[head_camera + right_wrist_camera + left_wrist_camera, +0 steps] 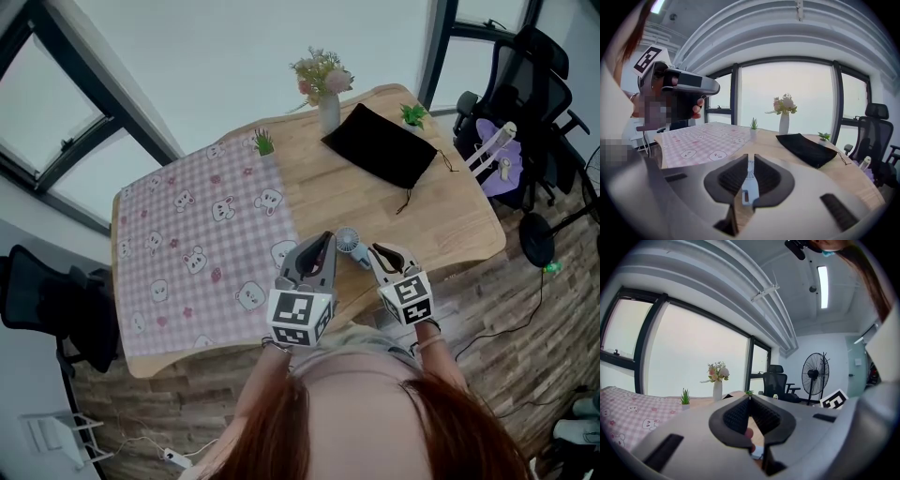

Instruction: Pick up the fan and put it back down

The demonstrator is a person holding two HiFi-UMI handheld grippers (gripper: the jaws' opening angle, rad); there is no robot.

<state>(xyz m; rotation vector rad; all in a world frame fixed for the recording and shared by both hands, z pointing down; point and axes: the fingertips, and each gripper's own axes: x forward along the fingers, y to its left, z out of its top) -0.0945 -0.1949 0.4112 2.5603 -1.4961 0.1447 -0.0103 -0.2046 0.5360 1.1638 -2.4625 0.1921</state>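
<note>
Desk [450,225] edge, nearest: the right gripper [378,255] had its jaws clamped on the fan's [348,241] handle, apparently just off the wood. Beside it, the left gripper [322,242] had its jaws together, empty. The pick-up seemed in hand; next would come a level, gentle set-down, short of the pouch [382,146] beyond.

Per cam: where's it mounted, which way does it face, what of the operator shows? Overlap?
Head view: on the head, steeply down at the table; hair, left gripper, right gripper show.
Left gripper view: on the left gripper, along its shut jaws toward the windows; hair, a fingertip show.
Right gripper view: on the right gripper, along jaws clamping the fan; the left hand's fingers show.
Shared: all three see the flower vase.
</note>
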